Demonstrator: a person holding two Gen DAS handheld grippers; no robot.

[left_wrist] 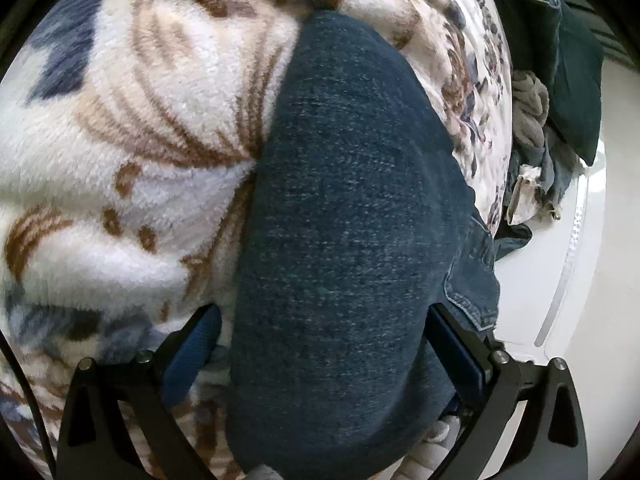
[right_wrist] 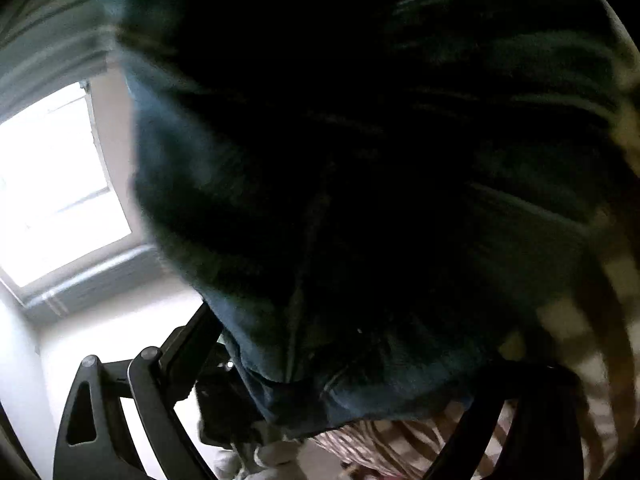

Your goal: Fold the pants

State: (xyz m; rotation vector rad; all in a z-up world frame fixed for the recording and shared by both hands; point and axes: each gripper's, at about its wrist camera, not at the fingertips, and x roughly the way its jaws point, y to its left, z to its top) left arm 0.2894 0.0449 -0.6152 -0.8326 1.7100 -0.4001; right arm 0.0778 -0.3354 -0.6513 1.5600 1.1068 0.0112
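Jaws of the left gripper (left_wrist: 320,354) stand wide, straddling the folded dark-blue denim pants (left_wrist: 344,216); the right gripper (right_wrist: 344,380) gapes too, denim between, contact unclear.

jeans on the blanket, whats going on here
A person with a claw in each hand is folding blue jeans on a fluffy patterned blanket. The left claw stands wide around the folded denim; whether its pads press is unclear. The right claw is open, dark denim filling its view. More clothes are piled beyond.
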